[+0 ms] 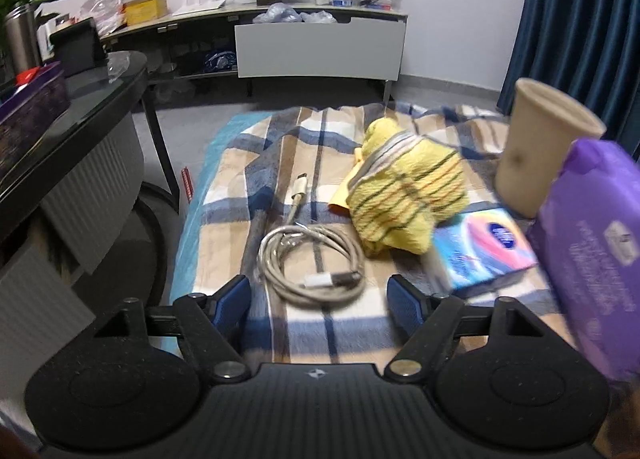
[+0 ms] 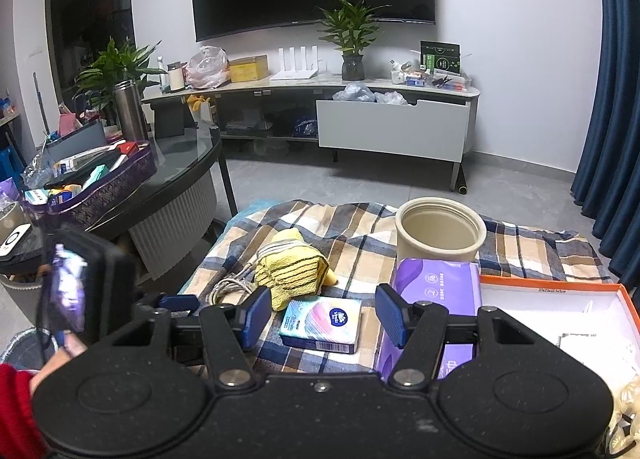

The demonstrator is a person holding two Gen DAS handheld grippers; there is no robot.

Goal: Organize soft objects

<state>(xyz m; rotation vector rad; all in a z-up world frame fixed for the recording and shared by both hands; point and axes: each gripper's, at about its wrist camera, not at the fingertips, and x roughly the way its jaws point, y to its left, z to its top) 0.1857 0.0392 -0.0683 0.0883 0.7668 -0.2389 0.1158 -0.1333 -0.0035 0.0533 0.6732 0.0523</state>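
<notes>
Left gripper (image 1: 319, 299): blue-padded fingers (image 1: 232, 301) standing wide apart, gripping nothing, hovering low over plaid blanket (image 1: 256, 163).
Coiled grey-white charging cable (image 1: 310, 265) lying just beyond, centred in finger gap, connector tail running away from fingers.
Yellow striped knitted cloth (image 1: 404, 199) sitting further out, offset right; likely next soft target.

Right gripper (image 2: 323, 319): equally wide, empty, facing small pastel tissue packet (image 2: 322, 323) lying flat, long axis crosswise.
Purple wipes pack (image 2: 436, 291) just right; beige round container (image 2: 440, 227) behind; orange-rimmed box (image 2: 560, 289) far right.
</notes>
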